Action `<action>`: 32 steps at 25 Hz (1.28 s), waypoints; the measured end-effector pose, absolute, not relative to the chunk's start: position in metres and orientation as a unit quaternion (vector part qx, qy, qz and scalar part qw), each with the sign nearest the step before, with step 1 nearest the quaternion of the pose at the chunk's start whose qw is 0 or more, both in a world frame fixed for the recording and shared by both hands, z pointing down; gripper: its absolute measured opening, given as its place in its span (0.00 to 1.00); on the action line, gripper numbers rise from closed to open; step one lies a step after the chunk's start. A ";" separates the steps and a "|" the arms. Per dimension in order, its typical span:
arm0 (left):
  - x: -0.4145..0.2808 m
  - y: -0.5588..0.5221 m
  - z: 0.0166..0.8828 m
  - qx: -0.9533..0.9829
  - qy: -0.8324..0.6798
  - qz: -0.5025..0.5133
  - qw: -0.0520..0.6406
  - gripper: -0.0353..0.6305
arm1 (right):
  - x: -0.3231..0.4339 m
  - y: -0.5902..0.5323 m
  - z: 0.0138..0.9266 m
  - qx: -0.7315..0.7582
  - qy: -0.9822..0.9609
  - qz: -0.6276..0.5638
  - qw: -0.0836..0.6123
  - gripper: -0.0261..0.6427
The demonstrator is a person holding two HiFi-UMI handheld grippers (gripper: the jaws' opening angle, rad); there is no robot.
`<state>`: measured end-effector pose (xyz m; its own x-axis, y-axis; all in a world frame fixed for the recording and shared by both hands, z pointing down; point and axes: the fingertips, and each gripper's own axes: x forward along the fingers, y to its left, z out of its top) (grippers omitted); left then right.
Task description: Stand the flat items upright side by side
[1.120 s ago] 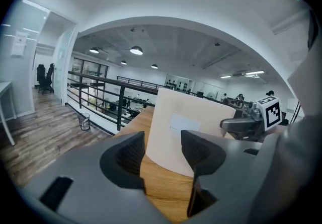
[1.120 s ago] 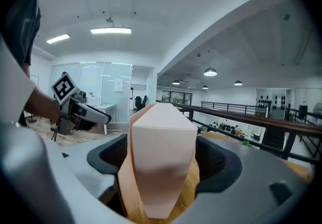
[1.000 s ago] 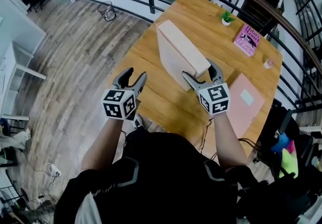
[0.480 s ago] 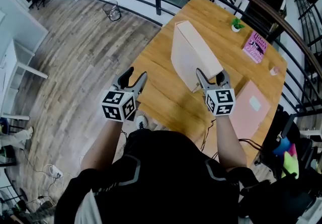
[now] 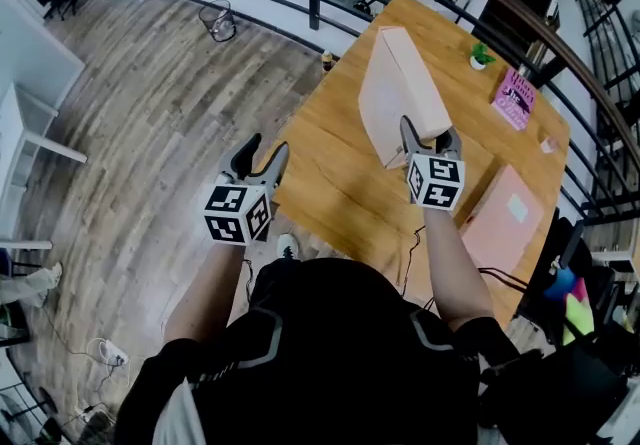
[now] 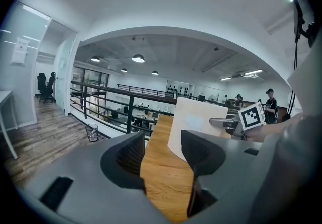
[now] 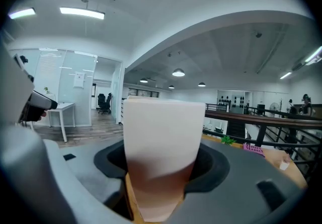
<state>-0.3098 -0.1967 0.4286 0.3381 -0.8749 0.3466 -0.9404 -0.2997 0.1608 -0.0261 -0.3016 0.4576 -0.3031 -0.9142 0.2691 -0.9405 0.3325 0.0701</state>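
Bare tabletop (image 5: pixel 330 173) lies open at nine o'clock of the upright box (image 5: pixel 385 98); a book (image 5: pixel 517 98) at three and, seemingly, a pink folder (image 5: pixel 505 223) at four block that side.

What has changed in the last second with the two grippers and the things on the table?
The right gripper closed its jaws on the near end of the pale box, which it only straddled before. It now holds the box standing on its edge. The left gripper stayed open and empty, off the edge of the table. The flat pink item, the pink book and the small plant stayed in place.
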 end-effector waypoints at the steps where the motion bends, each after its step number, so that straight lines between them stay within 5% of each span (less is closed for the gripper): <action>1: -0.316 -0.199 0.431 0.799 -0.568 0.094 0.173 0.42 | -0.029 -0.308 0.458 0.583 -0.800 0.054 0.132 0.48; 32: -0.451 -0.232 0.394 0.828 -0.538 0.068 0.145 0.39 | -0.123 -0.456 0.459 0.767 -0.615 0.148 0.110 0.47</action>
<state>-0.4507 -0.2323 0.3944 0.4119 -0.8707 0.2689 -0.9102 -0.3789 0.1673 -0.1227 -0.4560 0.4588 0.2003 -0.9108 0.3610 -0.9755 -0.2198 -0.0134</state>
